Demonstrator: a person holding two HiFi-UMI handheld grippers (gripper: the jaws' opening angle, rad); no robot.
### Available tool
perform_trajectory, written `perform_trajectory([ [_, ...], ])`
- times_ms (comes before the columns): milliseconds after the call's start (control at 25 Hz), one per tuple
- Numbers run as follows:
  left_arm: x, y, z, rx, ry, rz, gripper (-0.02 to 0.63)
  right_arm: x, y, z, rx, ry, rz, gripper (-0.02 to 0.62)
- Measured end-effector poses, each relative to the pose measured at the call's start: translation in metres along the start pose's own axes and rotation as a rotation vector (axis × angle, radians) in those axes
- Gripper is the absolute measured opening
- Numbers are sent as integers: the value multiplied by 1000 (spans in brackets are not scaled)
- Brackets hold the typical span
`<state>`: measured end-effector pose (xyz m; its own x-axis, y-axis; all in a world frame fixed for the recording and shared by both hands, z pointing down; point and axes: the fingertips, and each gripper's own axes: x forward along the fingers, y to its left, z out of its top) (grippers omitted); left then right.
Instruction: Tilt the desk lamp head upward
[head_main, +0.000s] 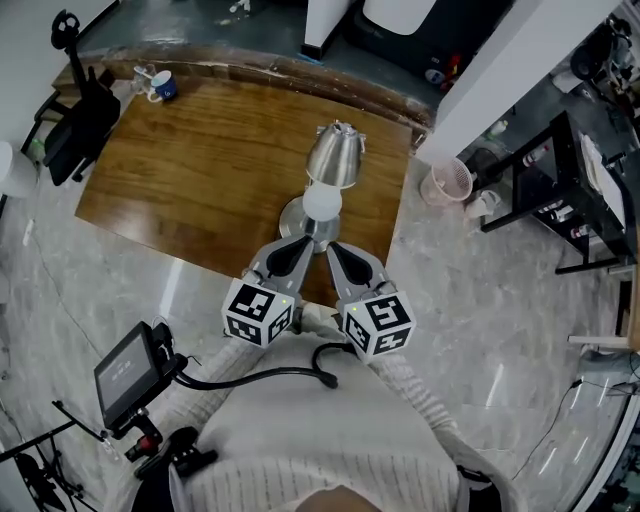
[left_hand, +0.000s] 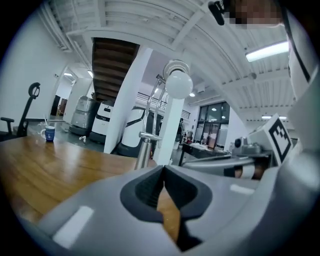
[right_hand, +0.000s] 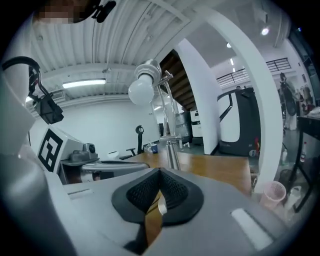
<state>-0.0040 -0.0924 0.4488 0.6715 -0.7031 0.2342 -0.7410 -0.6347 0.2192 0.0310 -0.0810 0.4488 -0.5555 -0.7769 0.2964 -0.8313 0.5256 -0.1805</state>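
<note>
Silver desk lamp (head_main: 333, 160) on wooden table (head_main: 200, 170), left gripper (head_main: 298, 245) and right gripper (head_main: 337, 250) side by side just before the lamp, both clamped shut, empty.

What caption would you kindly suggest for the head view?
Left gripper and right gripper, both shut, point toward the desk lamp on the wooden table.

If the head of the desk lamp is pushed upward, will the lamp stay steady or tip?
Probably fairly steady: the round base sits flat on the table. Still, the stem is thin and the metal head sits high, so a hard push might rock it. The bare bulb looks fragile and is better not touched.
</note>
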Motion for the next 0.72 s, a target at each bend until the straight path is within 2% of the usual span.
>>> perform_trajectory([
  [440, -3, 4, -3, 27, 15, 44, 8, 9, -7, -5, 23, 41, 13, -3],
  [720, -1, 1, -8, 32, 24, 37, 8, 9, -3, -9, -13, 62, 15, -3],
])
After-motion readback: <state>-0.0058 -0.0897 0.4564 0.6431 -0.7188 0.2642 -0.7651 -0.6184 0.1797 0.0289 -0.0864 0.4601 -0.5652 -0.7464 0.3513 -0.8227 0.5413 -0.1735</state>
